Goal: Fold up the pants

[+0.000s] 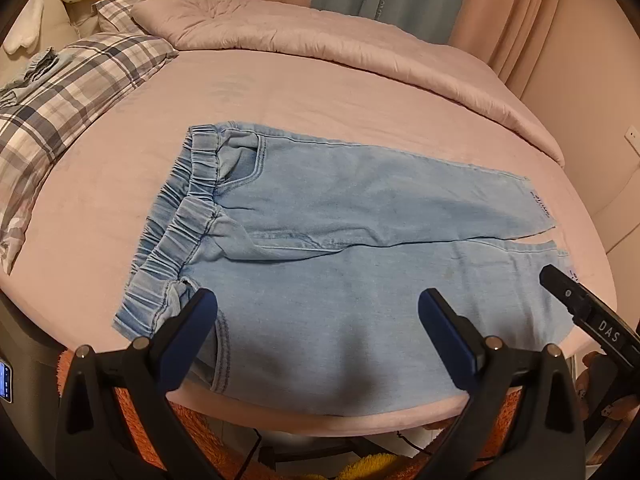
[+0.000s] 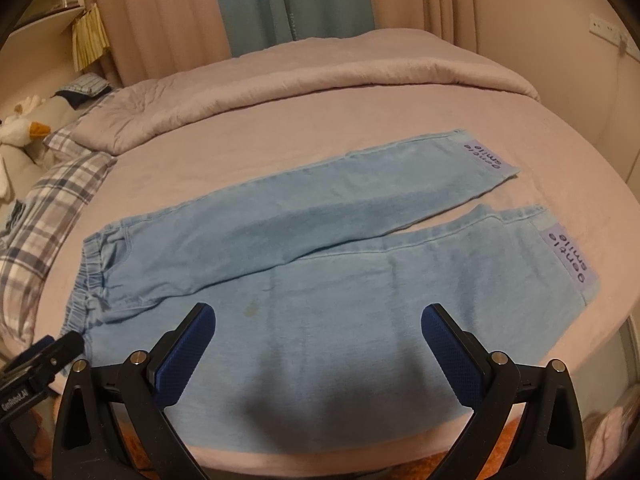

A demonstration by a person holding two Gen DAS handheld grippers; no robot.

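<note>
The left gripper (image 1: 318, 308) is spread wide, holding nothing, above the near leg by the waistband (image 1: 188, 216). The pants (image 2: 320, 240) lie flat on the bed (image 1: 320, 92). The right gripper (image 2: 319, 322), equally wide, hovers empty over the near leg.
</note>
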